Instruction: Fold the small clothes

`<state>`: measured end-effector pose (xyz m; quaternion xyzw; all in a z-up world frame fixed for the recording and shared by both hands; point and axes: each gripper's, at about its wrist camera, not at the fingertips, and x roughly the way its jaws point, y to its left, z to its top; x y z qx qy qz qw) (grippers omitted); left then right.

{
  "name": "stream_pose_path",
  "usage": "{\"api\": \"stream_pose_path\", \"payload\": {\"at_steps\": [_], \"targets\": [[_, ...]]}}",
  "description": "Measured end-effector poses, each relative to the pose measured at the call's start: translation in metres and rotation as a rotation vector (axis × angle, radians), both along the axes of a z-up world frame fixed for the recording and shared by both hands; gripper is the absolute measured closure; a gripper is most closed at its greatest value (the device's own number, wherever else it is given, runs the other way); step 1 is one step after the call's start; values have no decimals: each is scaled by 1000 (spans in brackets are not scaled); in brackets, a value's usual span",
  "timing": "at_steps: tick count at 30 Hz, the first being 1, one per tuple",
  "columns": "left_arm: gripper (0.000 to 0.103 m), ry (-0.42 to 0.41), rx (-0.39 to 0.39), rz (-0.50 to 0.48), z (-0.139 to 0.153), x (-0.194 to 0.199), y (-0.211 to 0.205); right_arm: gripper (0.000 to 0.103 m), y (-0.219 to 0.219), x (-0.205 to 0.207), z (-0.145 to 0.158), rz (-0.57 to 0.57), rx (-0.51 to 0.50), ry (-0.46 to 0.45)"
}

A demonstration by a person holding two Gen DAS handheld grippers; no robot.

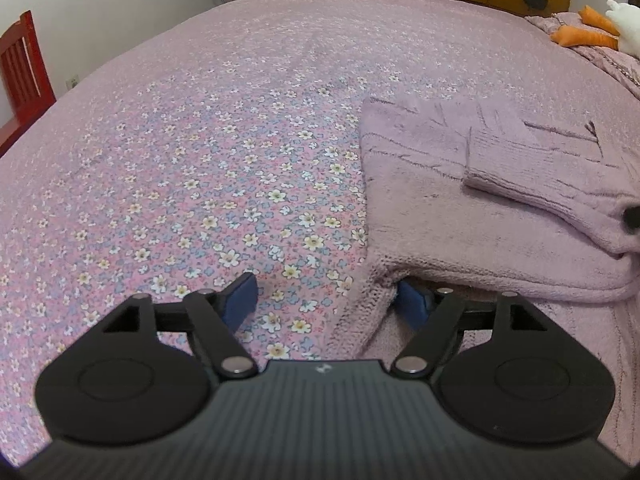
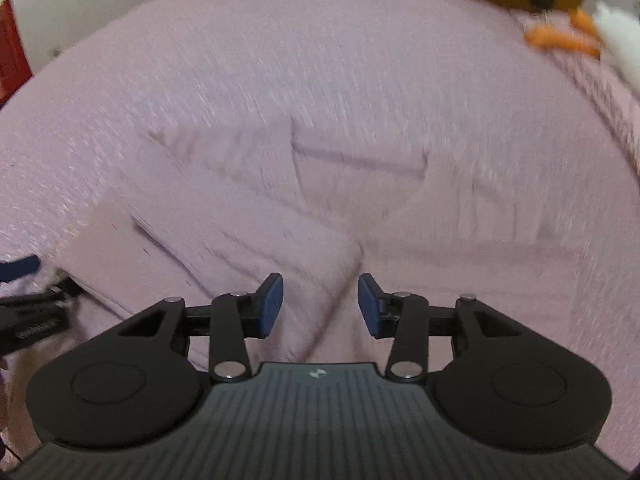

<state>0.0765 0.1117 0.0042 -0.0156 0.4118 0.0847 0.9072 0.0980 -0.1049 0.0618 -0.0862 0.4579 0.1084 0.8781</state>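
Your left gripper (image 1: 326,300) is wide apart and grips nothing, with the sweater's (image 1: 500,208) edge by one blue pad. The purple sweater lies on the flowery bed (image 1: 200,140). Your right gripper (image 2: 320,306) hangs half apart above it, empty.

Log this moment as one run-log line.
stage: mid-fold | sweater: on bed, sleeves folded in | left gripper: open, at hem edge | right gripper: open, above sweater

Left gripper (image 1: 327,300) and right gripper (image 2: 320,306) alike, matte black ribbed housing behind the jaws, small pale emblem at its front edge, round discs either side, silver rivets on linkage arms, blue pads (image 2: 272,306) on the fingertips
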Motion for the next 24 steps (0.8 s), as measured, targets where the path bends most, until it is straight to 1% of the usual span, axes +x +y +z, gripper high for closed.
{"api": "stream_pose_path", "payload": {"at_steps": [2,4,7,12,14,15,17,18,19,20,21,22,24], "targets": [[27,0,-3,0,0,1,1,45,13,-2,8,40,7,-20],[26,-2,2,0,-1,1,0,39,29,2,6,87,28,-13],[21,-3,19,-2,-3,0,0,38,56,7,-7,127,41,6],[14,-3,2,3,-7,0,6,38,93,24,-37,132,22,55],[7,-3,13,12,-8,1,7,32,103,32,-48,125,-7,52],[5,-3,16,17,-9,1,8,28,104,34,-51,118,1,43],[4,0,8,23,-10,2,10,28,101,37,-53,93,43,40],[4,2,4,23,-10,2,10,37,97,38,-53,78,61,35],[3,3,5,22,-10,2,11,56,94,38,-52,60,59,25],[3,5,8,22,-9,2,11,68,87,36,-47,42,49,16],[3,7,10,22,-9,3,11,85,80,37,-44,19,52,10],[3,8,11,22,-9,3,11,93,74,38,-42,3,80,10],[2,12,12,22,-9,3,12,95,53,38,-29,-48,142,-15]]}}
